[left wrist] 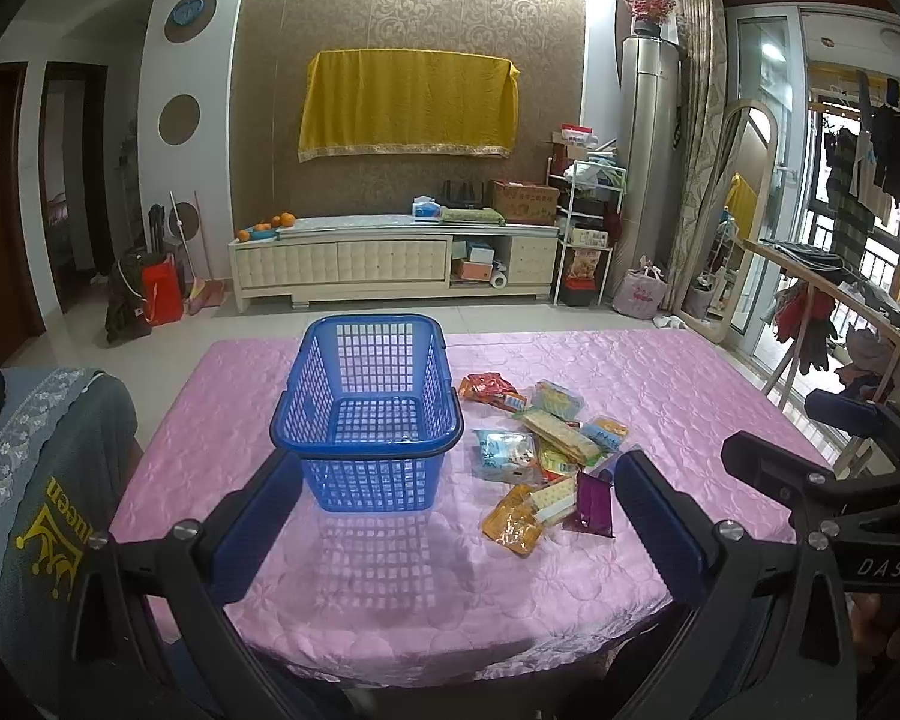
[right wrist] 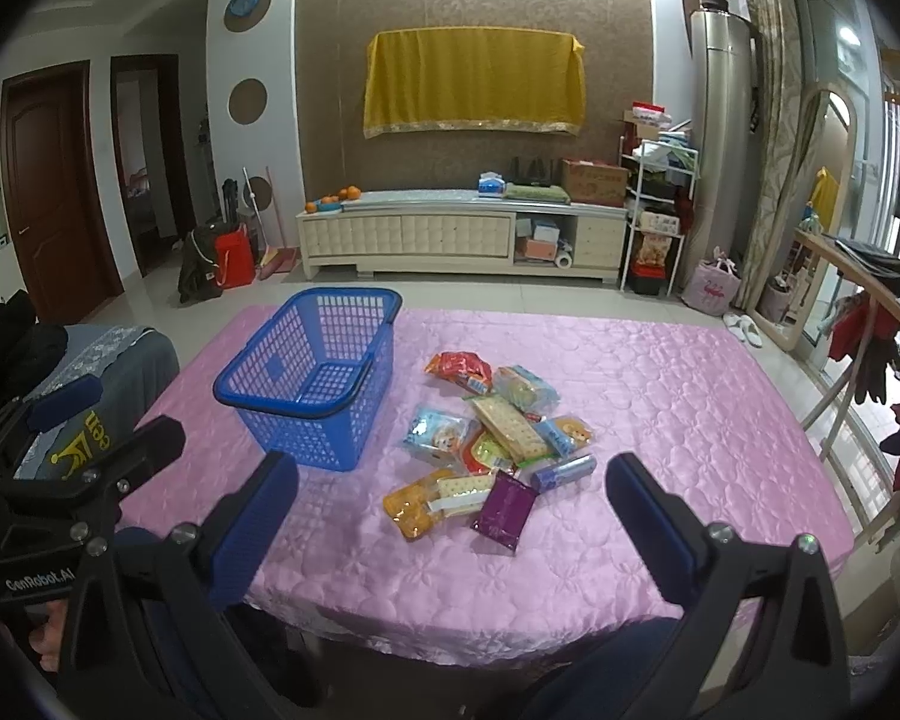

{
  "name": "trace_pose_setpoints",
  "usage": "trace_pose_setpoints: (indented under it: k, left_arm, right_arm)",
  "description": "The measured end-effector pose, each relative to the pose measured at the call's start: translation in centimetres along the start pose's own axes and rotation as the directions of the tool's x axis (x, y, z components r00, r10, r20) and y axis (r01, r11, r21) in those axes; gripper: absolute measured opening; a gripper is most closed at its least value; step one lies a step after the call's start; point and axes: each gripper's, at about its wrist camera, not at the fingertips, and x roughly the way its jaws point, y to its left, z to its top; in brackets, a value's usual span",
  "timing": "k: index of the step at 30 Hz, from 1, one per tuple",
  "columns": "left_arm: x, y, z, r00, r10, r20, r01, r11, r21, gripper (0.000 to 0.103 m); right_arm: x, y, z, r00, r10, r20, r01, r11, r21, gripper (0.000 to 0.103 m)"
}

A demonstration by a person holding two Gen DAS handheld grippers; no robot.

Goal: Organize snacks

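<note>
The left hand-held gripper [left wrist: 456, 516] hangs above the near edge of the desk [left wrist: 660, 384] with its blue-padded fingers [left wrist: 258, 516] spread wide apart, gripping nothing. The right hand-held gripper [right wrist: 450, 516] hangs likewise, its fingers parted and bare. Between them, at about 12 o'clock in the right wrist view, lies a loose heap of snack packets [right wrist: 486, 438]: a purple pouch [right wrist: 504, 510] nearest, an orange packet [right wrist: 411, 504] just beside it at 9 o'clock, and a red bag [right wrist: 459, 369] farthest. At 10 o'clock from the heap stands the blue basket [right wrist: 312, 396], upright, its handle folded down, with nothing visible inside. Beyond the desk, a cabinet [right wrist: 450, 234] lines the far wall.
</note>
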Motion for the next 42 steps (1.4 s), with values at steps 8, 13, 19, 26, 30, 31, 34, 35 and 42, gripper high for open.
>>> trace_pose_setpoints:
  k: [8,13,19,26,30,31,34,35,42]
  left_arm:
    - [-0.1,0.0,0.0,1.000,-0.001,0.000,0.001,1.000,-0.002,0.103]
    - [-0.2,0.0,0.0,1.000,-0.002,0.002,0.002,1.000,0.000,0.103]
    - [-0.3,0.0,0.1,1.000,-0.008,-0.003,0.008,1.000,0.001,0.103]
    - [0.1,-0.7,0.7,1.000,-0.013,-0.014,0.013,1.000,0.025,0.103]
    - [1.5,-1.9,1.7,0.999,-0.022,-0.036,0.024,0.999,0.046,0.103]
    - [1.9,-2.2,1.9,0.999,-0.026,-0.040,0.028,0.998,0.050,0.103]
    - [3.6,-3.6,2.5,0.998,-0.026,-0.062,0.031,0.997,0.074,0.103]
    - [4.1,-4.1,2.6,0.997,-0.027,-0.070,0.033,0.996,0.086,0.103]
    - [9.3,-7.4,2.7,0.985,-0.044,-0.167,0.066,0.990,0.125,0.103]
  right_arm:
    - [0.0,0.1,-0.1,1.000,0.002,-0.003,-0.002,1.000,0.000,0.103]
    - [0.0,0.1,0.0,1.000,0.002,-0.003,-0.002,1.000,0.000,0.103]
    - [-0.1,0.1,-0.1,1.000,0.004,-0.004,-0.004,1.000,-0.001,0.103]
    - [0.0,-0.4,0.1,1.000,0.008,-0.015,-0.008,1.000,0.004,0.103]
    - [0.7,-1.6,0.5,1.000,0.004,-0.023,-0.004,1.000,0.018,0.103]
    - [0.9,-2.2,0.5,1.000,0.006,-0.025,-0.005,1.000,0.026,0.103]
    - [1.9,-3.9,0.7,0.999,-0.002,-0.040,0.004,0.999,0.049,0.103]
    - [2.2,-4.5,0.7,0.999,-0.007,-0.044,0.009,0.998,0.055,0.103]
    - [5.4,-9.5,0.4,0.996,0.021,-0.088,-0.012,0.994,0.108,0.103]
